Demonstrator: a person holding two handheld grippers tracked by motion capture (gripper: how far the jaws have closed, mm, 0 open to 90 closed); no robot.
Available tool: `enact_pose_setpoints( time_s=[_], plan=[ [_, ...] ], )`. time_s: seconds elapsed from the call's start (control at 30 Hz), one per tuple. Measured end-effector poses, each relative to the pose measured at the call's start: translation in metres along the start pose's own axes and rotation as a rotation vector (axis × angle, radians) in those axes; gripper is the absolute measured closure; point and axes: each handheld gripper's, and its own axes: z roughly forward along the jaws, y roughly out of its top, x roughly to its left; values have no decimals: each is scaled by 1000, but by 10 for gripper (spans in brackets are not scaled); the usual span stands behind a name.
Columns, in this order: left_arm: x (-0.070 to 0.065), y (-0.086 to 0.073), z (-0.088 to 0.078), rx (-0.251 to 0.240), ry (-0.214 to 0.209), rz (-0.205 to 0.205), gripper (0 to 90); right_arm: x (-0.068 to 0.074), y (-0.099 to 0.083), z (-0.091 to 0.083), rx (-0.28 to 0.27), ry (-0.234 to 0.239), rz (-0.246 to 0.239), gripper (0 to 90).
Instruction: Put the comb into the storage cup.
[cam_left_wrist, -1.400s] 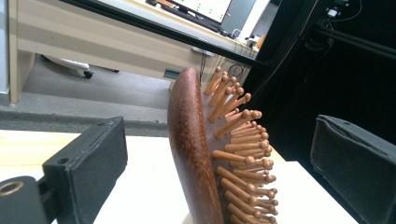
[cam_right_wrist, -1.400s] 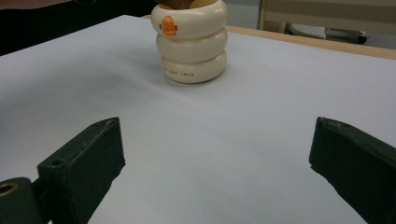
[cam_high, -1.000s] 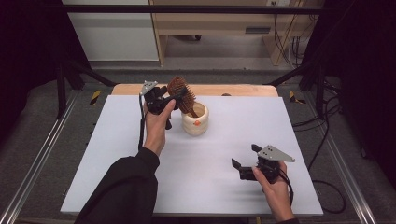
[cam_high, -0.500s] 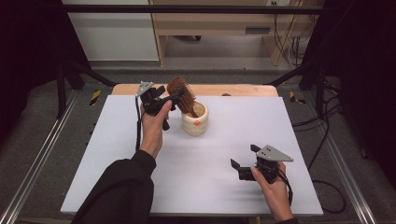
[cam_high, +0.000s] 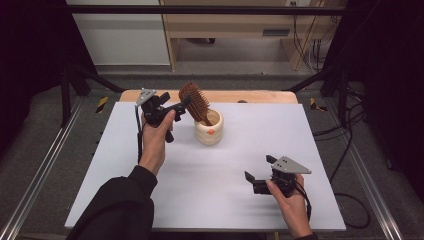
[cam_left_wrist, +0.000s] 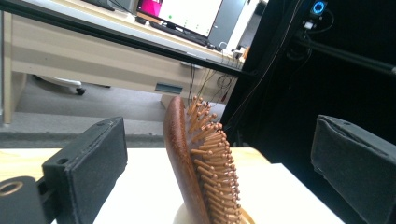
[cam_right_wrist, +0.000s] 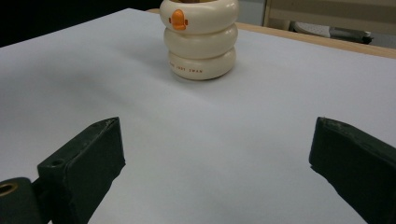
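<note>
A wooden hairbrush (cam_high: 194, 102) is seen standing handle-down in a cream ribbed cup (cam_high: 209, 129), w/ the brush head tilted toward the left side of the high view and its bristles facing away from the person. The cup sits on the white surface (cam_high: 210, 200), toward the far edge, roughly mid-width; an orange mark is shown on its front, plus small orange lettering lower down in the right gripper view. The left hand-held gripper (cam_high: 181, 105) is held up off the surface just beside the brush head, at approx. the same height. In the left gripper view the brush (cam_left_wrist: 198, 163) is framed between the two black jaws, which are spread wide w/ clear gaps on both sides, so nothing is clamped; whether a jaw tip touches the brush back can't be told from the high view. The left hand (cam_high: 154, 142) is wrapped round the gripper body, w/ a dark sleeve (cam_high: 117, 210) reaching in from the bottom edge. The right hand-held gripper (cam_high: 259, 174) is kept low near the front right of the surface, well apart from the cup, jaws pointed toward the left side of the high view. Its jaws are also spread wide w/ nothing between them; in the right gripper view the cup (cam_right_wrist: 198, 39) is seen farther off, beyond the bare white top. The right hand (cam_high: 290, 202) is closed around the gripper body.
</note>
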Motion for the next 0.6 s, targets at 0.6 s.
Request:
enact_pose_setpoints(
  time_s=[0.6],
  plan=[
    [-13,9,-21,21,-15,74,38,0,1,-1,-4,1,-5,36]
  ],
)
